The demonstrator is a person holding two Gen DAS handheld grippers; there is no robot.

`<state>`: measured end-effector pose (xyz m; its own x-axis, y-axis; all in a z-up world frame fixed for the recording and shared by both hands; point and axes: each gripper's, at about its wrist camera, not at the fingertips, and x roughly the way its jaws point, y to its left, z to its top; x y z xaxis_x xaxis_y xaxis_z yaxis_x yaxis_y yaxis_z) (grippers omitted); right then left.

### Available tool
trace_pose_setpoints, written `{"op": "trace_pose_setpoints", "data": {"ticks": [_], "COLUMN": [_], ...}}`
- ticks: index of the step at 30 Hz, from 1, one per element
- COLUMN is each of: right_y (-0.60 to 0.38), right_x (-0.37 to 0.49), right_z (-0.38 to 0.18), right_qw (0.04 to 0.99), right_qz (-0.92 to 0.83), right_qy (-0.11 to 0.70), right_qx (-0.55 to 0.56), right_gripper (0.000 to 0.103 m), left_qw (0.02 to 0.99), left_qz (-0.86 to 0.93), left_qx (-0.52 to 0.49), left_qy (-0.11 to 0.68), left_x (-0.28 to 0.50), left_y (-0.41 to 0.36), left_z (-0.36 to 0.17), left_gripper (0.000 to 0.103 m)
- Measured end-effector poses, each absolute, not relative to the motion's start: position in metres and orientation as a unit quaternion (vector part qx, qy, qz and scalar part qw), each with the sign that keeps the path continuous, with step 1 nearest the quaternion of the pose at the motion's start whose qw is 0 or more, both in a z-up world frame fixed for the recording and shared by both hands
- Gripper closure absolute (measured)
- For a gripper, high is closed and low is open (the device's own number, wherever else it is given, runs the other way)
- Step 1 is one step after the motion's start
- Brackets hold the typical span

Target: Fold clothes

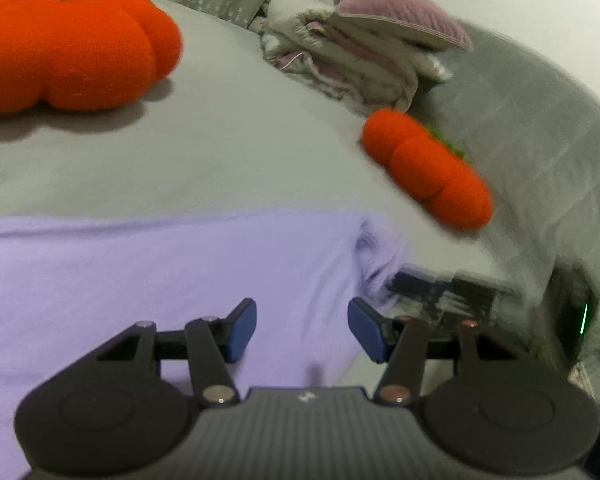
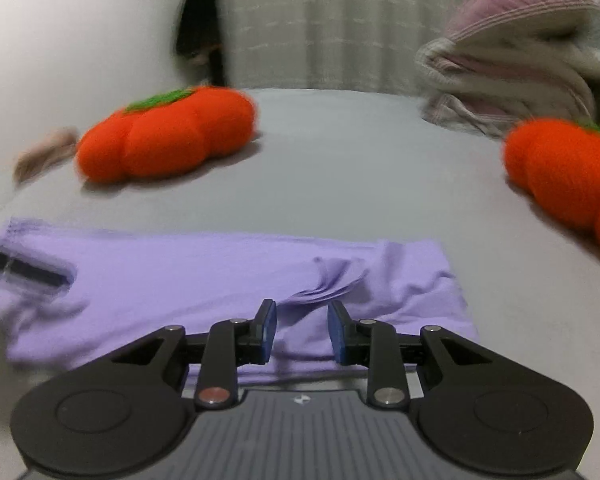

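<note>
While the pale grey sheeted bed point(image 2: 340, 168) carries everything, the task's thing is the flat lilac knit garment point(image 2: 204, 276), spread across the near edge with a bunched ridge of pleats near its right end. Whether it lies part-folded or awaiting a fold, I can't judge; its straight far edge fits either. Any grasp should pinch an edge or corner cleanly, taking all layers, and smooth that ridge so it doesn't get creased in. Both views are motion-blurred, so settle before closing. Left tongs point(image 1: 302, 330) are released, pads wide apart over the cloth near its right edge, holding nothing. Right tongs point(image 2: 302, 330) are also released, narrower gap, hovering just short of the pleats. Left view alone shows the other tongs as a dark blur beside the garment; right view alone shows the garment's full width. Two orange plush pumpkin cushions point(image 2: 168, 132) and a heap of cream-and-mauve bedding point(image 1: 364, 48) sit well clear.
</note>
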<state>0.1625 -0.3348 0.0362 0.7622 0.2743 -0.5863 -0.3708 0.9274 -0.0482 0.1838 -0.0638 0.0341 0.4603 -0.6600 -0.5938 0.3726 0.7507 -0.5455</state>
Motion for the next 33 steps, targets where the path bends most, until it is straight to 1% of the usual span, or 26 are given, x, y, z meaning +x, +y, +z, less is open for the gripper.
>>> {"op": "trace_pose_setpoints", "data": {"ticks": [3,5,10,13,17,21,25,27,33], "right_y": [-0.316,-0.311,-0.324,-0.321,-0.317,-0.320,-0.328,-0.333,-0.345], "right_x": [0.153,0.154,0.164,0.155,0.156,0.160,0.165,0.170,0.179], "right_z": [0.030,0.024,0.025,0.025,0.023,0.020,0.018,0.019,0.021], "right_qw": [0.924,0.922,0.936,0.937,0.934,0.934,0.936,0.939,0.943], "right_qz": [0.188,0.186,0.167,0.169,0.176,0.173,0.169,0.163,0.159], "right_qy": [0.291,0.294,0.291,0.278,0.282,0.289,0.293,0.291,0.288], "right_qx": [-0.160,-0.169,-0.102,-0.127,-0.130,-0.117,-0.098,-0.079,-0.044], "right_gripper": [0.075,0.075,0.075,0.075,0.075,0.075,0.075,0.075,0.074], "left_qw": [0.822,0.812,0.794,0.791,0.787,0.784,0.779,0.776,0.771], "left_qz": [-0.324,-0.334,-0.351,-0.354,-0.357,-0.361,-0.366,-0.372,-0.379], "left_qx": [-0.194,-0.209,-0.229,-0.228,-0.225,-0.223,-0.225,-0.231,-0.245], "left_qy": [0.426,0.431,0.440,0.444,0.449,0.454,0.456,0.453,0.450], "left_x": [0.207,0.222,0.249,0.254,0.262,0.269,0.276,0.279,0.287], "left_y": [-0.091,-0.109,-0.143,-0.154,-0.168,-0.182,-0.193,-0.193,-0.197], "left_z": [0.031,0.028,0.022,0.017,0.010,0.004,-0.002,-0.003,-0.006], "left_gripper": [0.050,0.050,0.050,0.050,0.050,0.041,0.040,0.035,0.034]}}
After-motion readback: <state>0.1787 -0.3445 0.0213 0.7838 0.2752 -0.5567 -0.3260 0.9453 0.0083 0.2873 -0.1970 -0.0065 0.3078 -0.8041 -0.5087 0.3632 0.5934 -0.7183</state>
